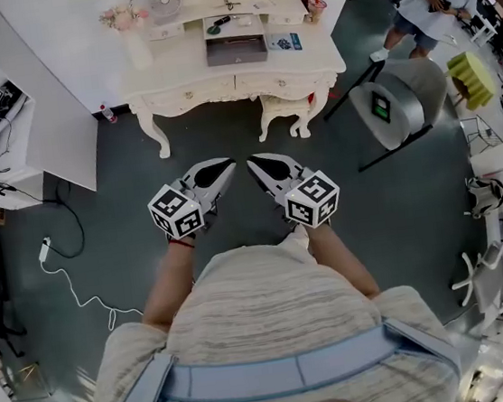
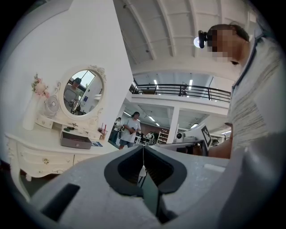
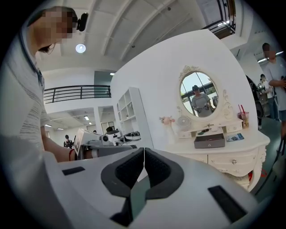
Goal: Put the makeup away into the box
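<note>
Makeup sits on the table, both grippers well short of it

The makeup [image 1: 219, 26] is a few small dark bits just behind the grey box [image 1: 236, 52] on the white table [image 1: 308, 68], too small to identify. They're probably light, hard and slick, so pinch each across its middle. The left gripper [image 1: 229, 164] and right gripper [image 1: 254, 162] hang over the floor, fingers pressed together, holding nothing.

Small items [image 1: 220, 20] on dressing table [image 1: 183, 75] unidentifiable, stool [image 1: 288, 109] half hidden beneath
</note>
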Tool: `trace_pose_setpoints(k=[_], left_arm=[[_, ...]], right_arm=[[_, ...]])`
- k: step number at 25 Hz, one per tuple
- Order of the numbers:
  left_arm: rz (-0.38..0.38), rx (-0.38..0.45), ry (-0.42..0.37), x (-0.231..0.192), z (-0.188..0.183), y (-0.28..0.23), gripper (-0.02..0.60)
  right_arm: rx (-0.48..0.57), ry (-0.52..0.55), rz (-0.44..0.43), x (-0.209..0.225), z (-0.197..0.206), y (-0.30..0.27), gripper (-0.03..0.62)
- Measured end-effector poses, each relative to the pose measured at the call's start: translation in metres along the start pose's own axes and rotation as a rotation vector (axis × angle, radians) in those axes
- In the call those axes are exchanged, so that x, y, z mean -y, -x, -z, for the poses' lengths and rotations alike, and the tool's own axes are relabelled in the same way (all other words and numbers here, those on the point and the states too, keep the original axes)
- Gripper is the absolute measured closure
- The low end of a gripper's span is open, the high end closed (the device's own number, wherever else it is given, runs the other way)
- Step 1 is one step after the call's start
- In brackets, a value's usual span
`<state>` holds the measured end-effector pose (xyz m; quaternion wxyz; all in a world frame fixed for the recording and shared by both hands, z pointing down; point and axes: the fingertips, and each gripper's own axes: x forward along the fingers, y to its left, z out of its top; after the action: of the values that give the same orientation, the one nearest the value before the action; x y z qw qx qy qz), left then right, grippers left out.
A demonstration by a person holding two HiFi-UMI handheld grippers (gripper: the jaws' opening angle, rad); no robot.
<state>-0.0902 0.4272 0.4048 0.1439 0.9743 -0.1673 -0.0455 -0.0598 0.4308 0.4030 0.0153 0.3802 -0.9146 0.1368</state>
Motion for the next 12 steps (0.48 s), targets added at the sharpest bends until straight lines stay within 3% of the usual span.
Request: trace_pose_setpoints(k=[12], left_arm=[[-0.009,-0.013,0.037,-0.023,0.01,0.0,0.566]], right_arm=[[-0.023,-0.023,-0.023,0.007,0.01,-0.015,0.585]])
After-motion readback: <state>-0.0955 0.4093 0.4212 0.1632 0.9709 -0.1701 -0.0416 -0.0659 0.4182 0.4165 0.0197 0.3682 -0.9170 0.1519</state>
